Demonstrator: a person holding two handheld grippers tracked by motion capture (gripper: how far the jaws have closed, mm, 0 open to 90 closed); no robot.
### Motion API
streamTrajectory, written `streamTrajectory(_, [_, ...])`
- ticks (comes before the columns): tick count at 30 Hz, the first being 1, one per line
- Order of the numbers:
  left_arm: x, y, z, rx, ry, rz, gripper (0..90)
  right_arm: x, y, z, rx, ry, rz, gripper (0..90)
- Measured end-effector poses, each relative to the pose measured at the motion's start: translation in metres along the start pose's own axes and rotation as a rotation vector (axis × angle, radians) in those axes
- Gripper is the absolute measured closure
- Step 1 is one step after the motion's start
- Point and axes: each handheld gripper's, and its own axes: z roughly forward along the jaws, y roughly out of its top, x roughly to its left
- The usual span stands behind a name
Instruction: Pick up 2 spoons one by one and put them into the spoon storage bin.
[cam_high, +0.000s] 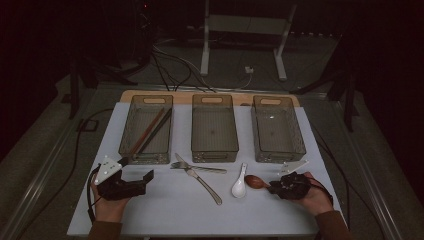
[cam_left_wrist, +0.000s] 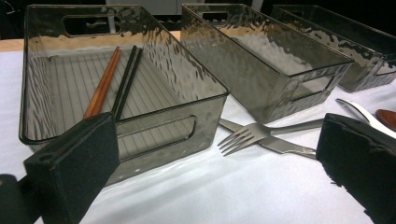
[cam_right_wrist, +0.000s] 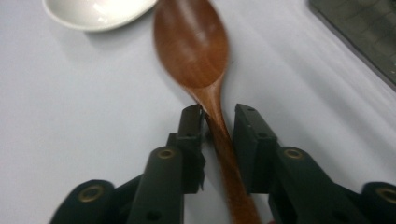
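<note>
A brown wooden spoon lies on the white mat, bowl toward the left, beside a white ceramic spoon. My right gripper is down at the wooden spoon's handle. In the right gripper view the handle runs between the jaws of the right gripper; a thin gap shows beside the right pad, and the wooden spoon's bowl lies ahead on the mat. My left gripper rests at the front left with its jaws wide apart and nothing between them, facing the left bin in the left gripper view.
Three smoky clear bins stand in a row: the left bin holds chopsticks, the middle bin and right bin hold nothing. A metal fork and knife cross in front of the middle bin.
</note>
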Motion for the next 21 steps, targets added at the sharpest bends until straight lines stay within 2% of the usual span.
streamTrajectory(2, [-0.0002,-0.0001,0.0001,0.001,0.001,0.002,0.6,0.0024,-0.0006,-0.0007,0.008,-0.023,-0.01,81.1])
streamTrajectory(8, [-0.0002,-0.0004,0.0008,0.003,0.0,-0.002,0.6,0.0021,-0.0009,-0.0006,0.001,-0.026,0.013,80.5])
streamTrajectory(11, [-0.0014,-0.0005,0.0017,0.008,-0.001,0.002,0.6,0.0034,0.0009,0.001,0.001,-0.014,0.017,72.7])
streamTrajectory(13, [-0.0017,-0.0005,0.0021,0.01,-0.003,0.004,0.6,0.0065,0.0021,0.0019,0.007,-0.035,0.002,74.7])
streamTrajectory(14, [-0.0018,-0.0006,0.0023,0.011,-0.002,0.005,0.6,0.0081,0.0024,0.0019,0.008,-0.047,-0.001,80.1])
streamTrajectory(15, [-0.0018,-0.0006,0.0023,0.012,-0.002,0.005,0.6,0.0086,0.0026,0.002,0.008,-0.056,0.001,80.9])
streamTrajectory(21, [-0.0006,-0.0009,0.0016,0.009,0.0,0.002,0.6,0.009,0.0018,-0.0004,-0.012,-0.061,0.026,82.6])
